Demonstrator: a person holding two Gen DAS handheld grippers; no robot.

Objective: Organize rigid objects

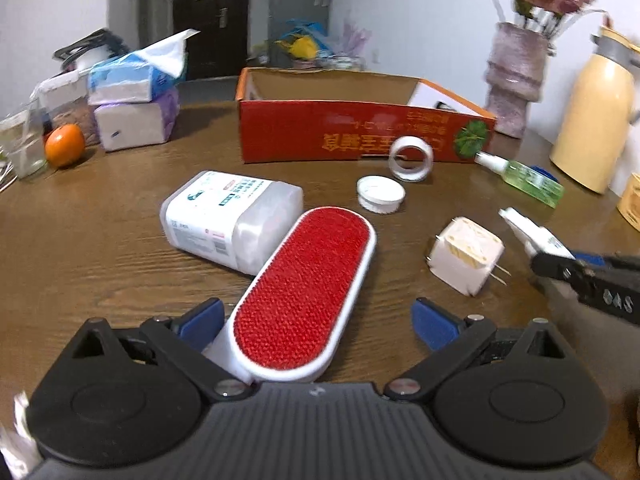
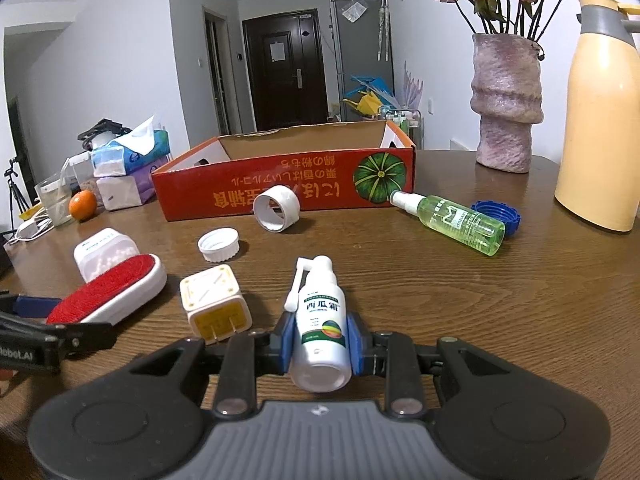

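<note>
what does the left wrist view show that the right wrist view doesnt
Only the left wrist view: the left gripper with open jaws either side of the red lint brush, and the label of the white tub.
Only the right wrist view: the right gripper shut on the white spray bottle, seen whole.
Both: the red box, tape roll, white cap, plug adapter, green spray bottle.

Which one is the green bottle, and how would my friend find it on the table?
Find the big red cardboard box with a melon picture on the brown table. Just past its melon corner, the green spray bottle lies on its side with its white nozzle toward the box. It is the only see-through green thing, and a blue cap sits right behind it.
</note>
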